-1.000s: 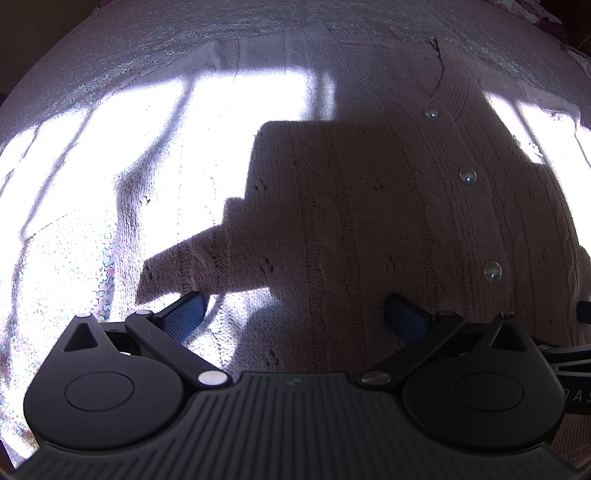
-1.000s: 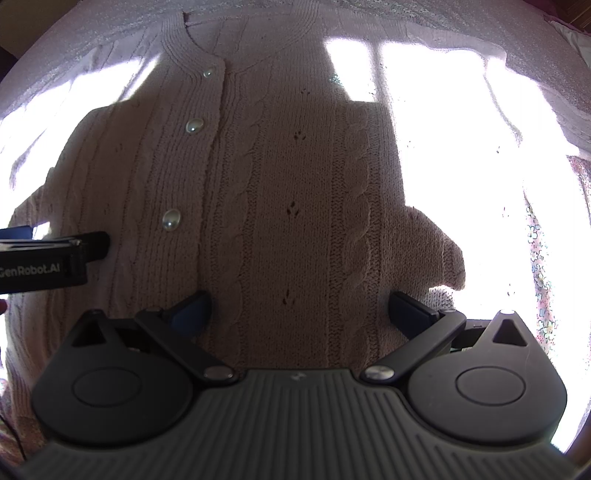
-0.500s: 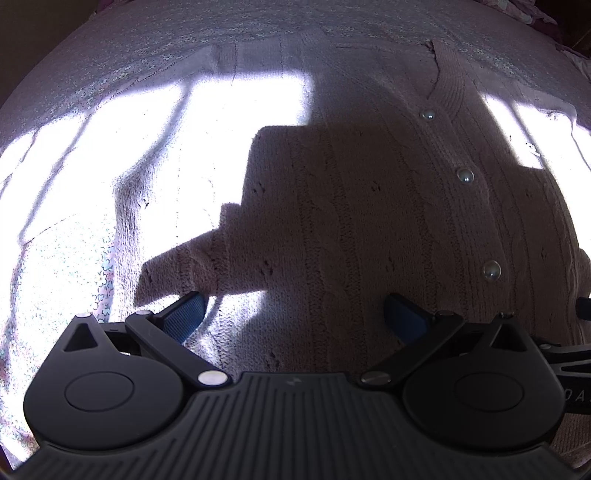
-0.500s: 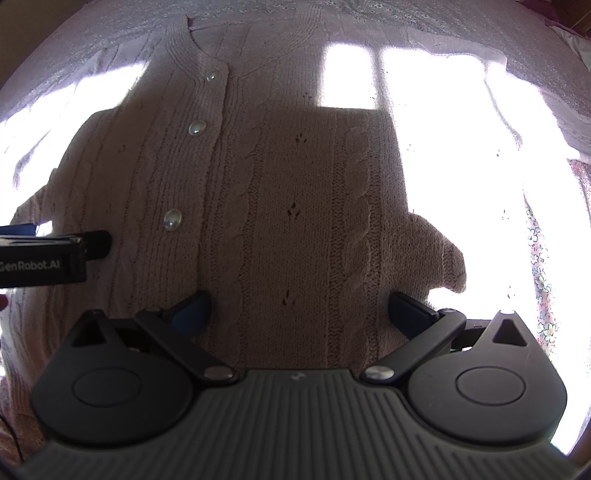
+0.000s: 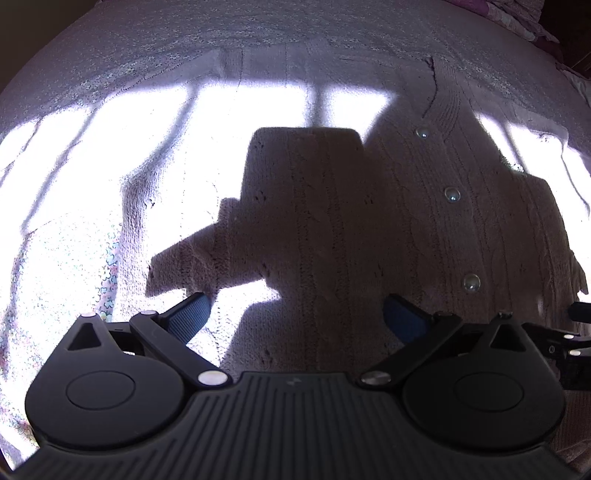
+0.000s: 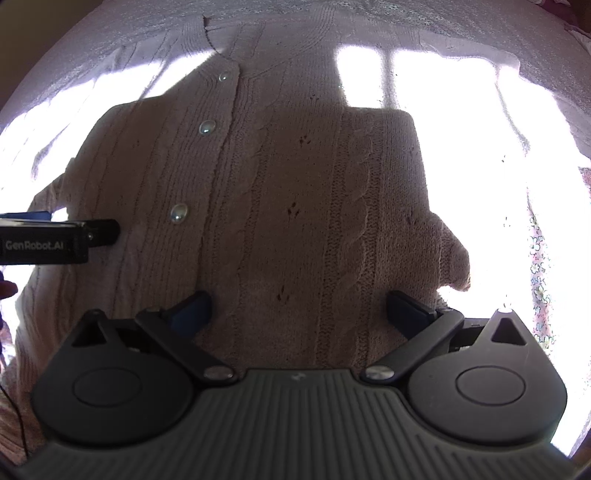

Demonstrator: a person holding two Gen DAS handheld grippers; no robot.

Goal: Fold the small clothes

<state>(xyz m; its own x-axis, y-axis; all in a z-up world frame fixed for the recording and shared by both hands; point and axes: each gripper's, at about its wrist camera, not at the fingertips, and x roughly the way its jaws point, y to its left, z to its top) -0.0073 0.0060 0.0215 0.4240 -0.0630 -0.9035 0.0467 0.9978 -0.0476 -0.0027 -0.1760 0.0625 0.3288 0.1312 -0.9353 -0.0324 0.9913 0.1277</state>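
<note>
A pale pink cable-knit cardigan (image 5: 332,229) lies flat and buttoned on the bed, with three pearly buttons (image 5: 452,193) down its front. In the right wrist view the same cardigan (image 6: 295,206) fills the middle, neckline at the top. My left gripper (image 5: 295,317) hovers open over the cardigan's left half, blue pads spread wide with nothing between them. My right gripper (image 6: 298,310) hovers open over the right half. The left gripper's body (image 6: 48,240) shows at the left edge of the right wrist view. Both cast dark shadows on the knit.
A floral bedsheet (image 5: 107,280) lies under the cardigan and shows at the sides (image 6: 537,258). Bright window sunlight washes out the cardigan's sleeves and much of the bed. Crumpled fabric (image 5: 517,14) sits at the far top right.
Both grippers have drawn back and up from the cardigan, so more of its neckline and the bed beyond shows. The jaws stay spread as before.
</note>
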